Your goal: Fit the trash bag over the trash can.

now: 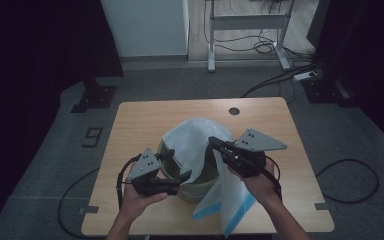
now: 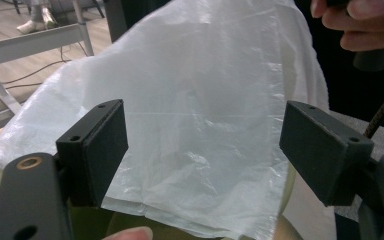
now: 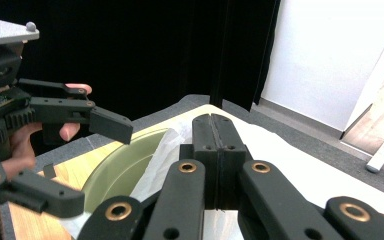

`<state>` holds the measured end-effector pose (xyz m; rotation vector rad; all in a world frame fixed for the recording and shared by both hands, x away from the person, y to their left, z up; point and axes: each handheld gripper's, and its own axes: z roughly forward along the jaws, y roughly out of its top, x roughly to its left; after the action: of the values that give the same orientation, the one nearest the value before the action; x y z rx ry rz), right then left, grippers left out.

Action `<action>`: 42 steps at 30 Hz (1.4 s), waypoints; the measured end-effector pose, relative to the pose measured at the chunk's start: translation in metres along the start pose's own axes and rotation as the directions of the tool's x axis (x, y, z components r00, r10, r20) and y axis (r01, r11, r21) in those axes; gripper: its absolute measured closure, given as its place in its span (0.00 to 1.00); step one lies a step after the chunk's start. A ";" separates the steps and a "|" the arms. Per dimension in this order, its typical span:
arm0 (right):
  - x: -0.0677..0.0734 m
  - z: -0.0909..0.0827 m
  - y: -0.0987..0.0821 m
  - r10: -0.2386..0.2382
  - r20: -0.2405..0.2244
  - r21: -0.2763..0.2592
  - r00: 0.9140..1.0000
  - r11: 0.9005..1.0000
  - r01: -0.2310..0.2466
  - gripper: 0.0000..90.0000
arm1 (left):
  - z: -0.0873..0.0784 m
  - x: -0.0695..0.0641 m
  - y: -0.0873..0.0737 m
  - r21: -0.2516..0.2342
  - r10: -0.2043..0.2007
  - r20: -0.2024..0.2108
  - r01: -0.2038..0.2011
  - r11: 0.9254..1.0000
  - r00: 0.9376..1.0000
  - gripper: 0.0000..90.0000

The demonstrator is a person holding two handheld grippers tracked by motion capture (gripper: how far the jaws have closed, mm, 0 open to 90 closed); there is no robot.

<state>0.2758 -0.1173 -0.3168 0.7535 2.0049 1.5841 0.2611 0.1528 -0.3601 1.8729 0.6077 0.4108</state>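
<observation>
A pale green bin (image 1: 200, 192) stands in the middle of the wooden table (image 1: 140, 120). A thin white plastic bag (image 1: 192, 140) is draped over its mouth, and its blue-edged end (image 1: 232, 205) hangs down toward the table's front edge. My right gripper (image 1: 213, 143) is over the bin's right rim. In the right gripper view its jaws (image 3: 214, 125) are pressed together, shut on the bag film (image 3: 162, 150). My left gripper (image 1: 177, 166) sits at the bin's left rim. It is open, with wide jaws (image 2: 202, 150) on either side of the bag (image 2: 200, 100) and not touching it.
A round cable hole (image 1: 234, 111) lies near the table's far edge. On the floor are a black stand base (image 1: 94, 96) at the far left, a white desk frame (image 1: 247, 22) with cables behind, and a cable loop (image 1: 347, 180) to the right.
</observation>
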 end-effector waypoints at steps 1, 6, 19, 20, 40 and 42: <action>0.000 0.002 0.001 -0.002 0.000 0.004 1.000 1.000 0.002 0.99 | 0.002 -0.001 0.000 0.003 0.001 0.003 -0.001 1.000 1.000 0.21; 0.002 0.006 0.000 0.001 0.000 0.010 1.000 1.000 -0.001 0.99 | 0.010 -0.006 -0.002 0.029 0.000 0.015 -0.001 1.000 1.000 0.18; 0.009 0.012 -0.003 0.004 -0.022 0.012 1.000 1.000 -0.004 0.99 | 0.032 -0.010 -0.003 0.057 -0.025 -0.058 0.029 0.998 0.998 0.27; 0.010 0.012 -0.003 0.007 -0.025 0.011 1.000 1.000 -0.006 0.99 | 0.032 -0.009 -0.003 0.054 -0.034 -0.064 0.038 0.998 0.997 0.32; 0.012 0.017 -0.007 0.019 -0.048 0.018 0.999 1.000 -0.018 0.99 | 0.044 -0.009 -0.005 0.028 -0.120 -0.061 0.122 0.992 0.991 0.85; 0.011 0.017 -0.008 0.020 -0.048 0.017 0.999 1.000 -0.019 0.99 | 0.043 -0.009 -0.005 0.020 -0.122 -0.049 0.123 0.992 0.991 0.93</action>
<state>0.2775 -0.0990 -0.3283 0.7501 2.0527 1.6136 0.2765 0.1161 -0.3805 1.8410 0.7587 0.3703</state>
